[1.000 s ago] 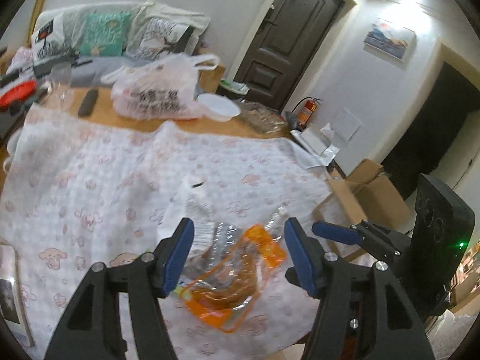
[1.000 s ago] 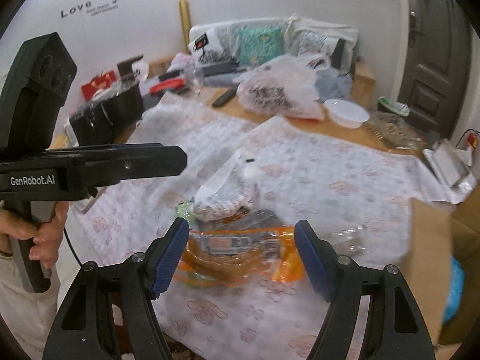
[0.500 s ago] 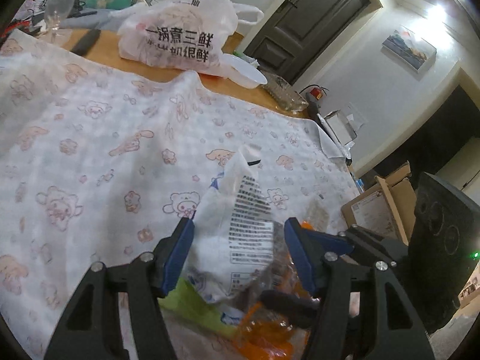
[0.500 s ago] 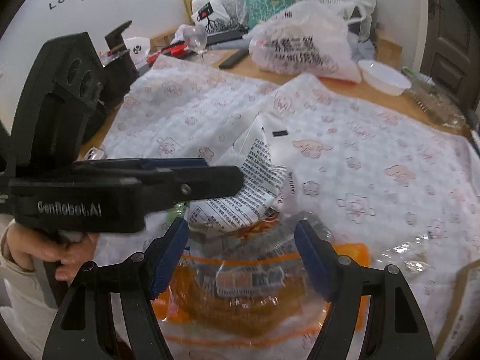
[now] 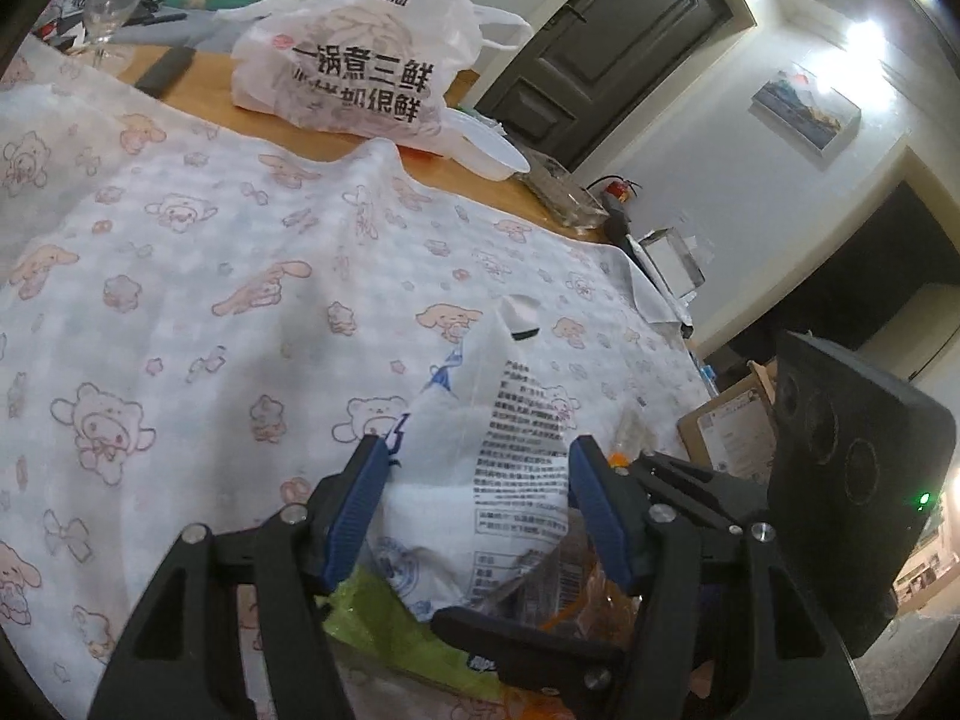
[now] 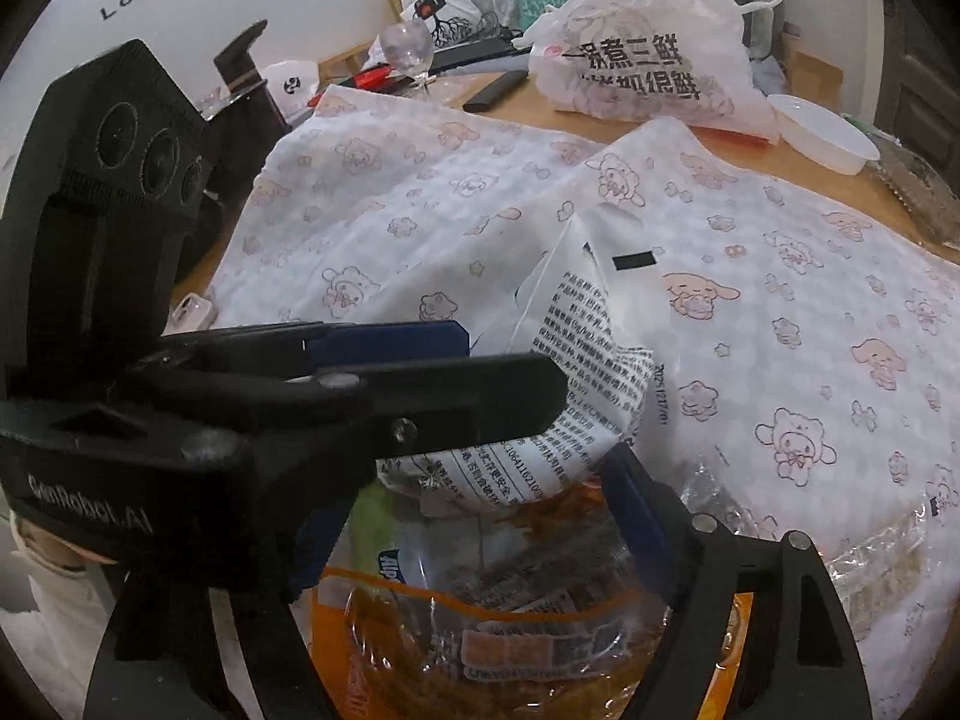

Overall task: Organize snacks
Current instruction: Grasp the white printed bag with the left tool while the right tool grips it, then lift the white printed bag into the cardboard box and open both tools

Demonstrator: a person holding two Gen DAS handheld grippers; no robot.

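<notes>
Snacks sit in a small heap at the near edge of the desk (image 5: pixel 198 69), on the cartoon-print cloth (image 5: pixel 198 276): a white packet (image 5: pixel 480 480) with black printed text stands up at 12 o'clock in the pile, an orange-trimmed clear bag (image 6: pixel 504 648) lies under it at 6 o'clock, and a green wrapper (image 5: pixel 384 618) pokes out at 7 o'clock.

The left gripper (image 5: pixel 480 510) is spread wide, its blue pads on either side of the white packet; the left pad looks to touch the packet's edge, the right pad stands just beside it. It grips nothing yet. The right gripper (image 6: pixel 480 546) is also spread, straddling the clear bag below the white packet, though the left gripper's body crosses in front of it and hides its left finger from the wrist view.

The step in hand looks like picking the white packet off the heap. To do it well, the left gripper should close on the puffy middle of the packet rather than the thin crimped top at 12 o'clock, which would likely slip or fold. A gentle squeeze seems wise, since the packet is soft and air-filled. The two grippers are crowded together, so the right one is better kept low, pinning the clear bag, while the left lifts straight up. Otherwise the bag may drag along and slide off the desk edge at 6 o'clock.
</notes>
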